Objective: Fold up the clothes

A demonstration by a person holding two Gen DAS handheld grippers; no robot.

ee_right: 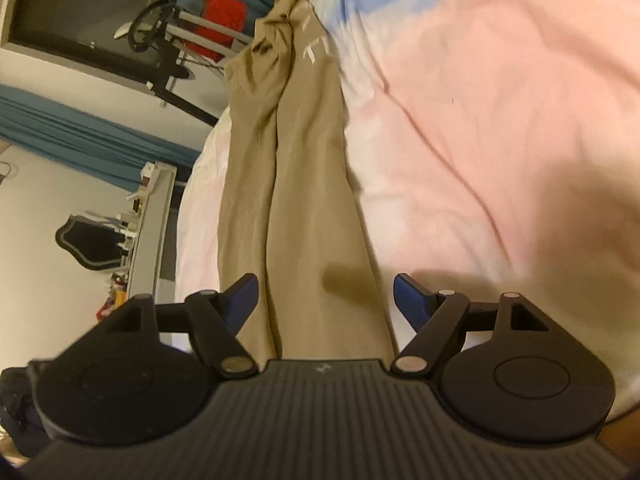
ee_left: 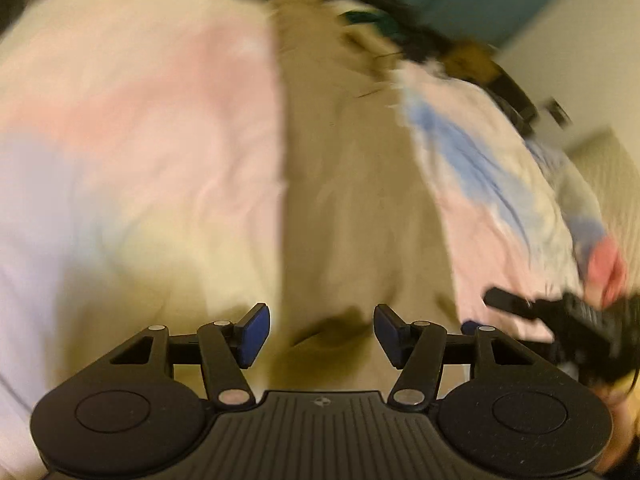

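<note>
Tan trousers (ee_right: 296, 184) lie stretched out lengthwise on a pastel pink, blue and yellow bedsheet (ee_right: 480, 112), the two legs side by side and the crumpled far end near the bed's edge. My right gripper (ee_right: 326, 300) hovers open over the near end of the trouser legs, blue pads (ee_right: 410, 300) on either side of the cloth. In the blurred left wrist view the same trousers (ee_left: 344, 184) run away from my left gripper (ee_left: 322, 334), which is open above the tan cloth. The other gripper (ee_left: 560, 316) shows at the right edge there.
A pile of other clothes (ee_left: 380, 20) lies at the far end of the bed. Beside the bed stand a black exercise machine (ee_right: 160, 40), a red item (ee_right: 222, 20), teal curtains (ee_right: 80, 128) and a cluttered shelf (ee_right: 148, 216).
</note>
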